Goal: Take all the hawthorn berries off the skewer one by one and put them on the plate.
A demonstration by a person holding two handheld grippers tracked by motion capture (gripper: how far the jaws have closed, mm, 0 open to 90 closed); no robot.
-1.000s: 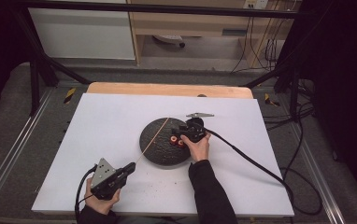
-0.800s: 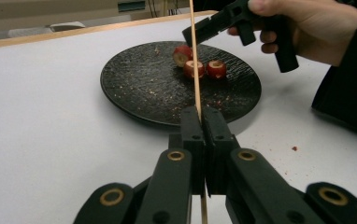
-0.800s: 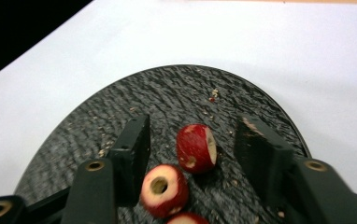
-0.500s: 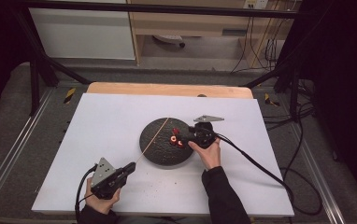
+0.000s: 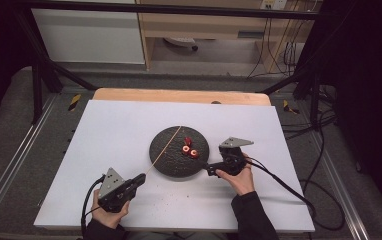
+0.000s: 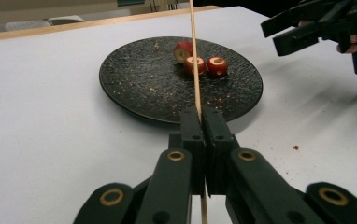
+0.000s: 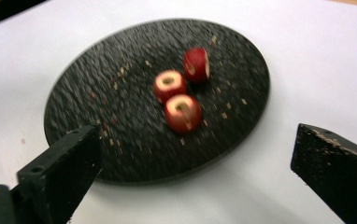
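Note:
A round black plate (image 5: 171, 160) lies mid-table with three red fruit pieces (image 5: 189, 148) on it, also seen in the right gripper view (image 7: 182, 95) and the left gripper view (image 6: 200, 63). My left gripper (image 5: 140, 179) is shut on a thin wooden skewer (image 5: 165, 146) that slants over the plate's left part; its jaws pinch the skewer (image 6: 196, 70). My right gripper (image 5: 208, 169) sits at the plate's right rim. Its jaws have just been opening and stand wide apart (image 7: 200, 163) with nothing between them.
The white board (image 5: 104, 135) covers the table, with a wooden strip (image 5: 179, 95) along its far edge. Cables (image 5: 284, 185) trail from the right gripper off to the right. Crumbs dot the plate and the board near it.
My right gripper has pulled back from over the plate to its right rim and opened its jaws. The fruit pieces lie free on the plate. The left gripper has stayed still.

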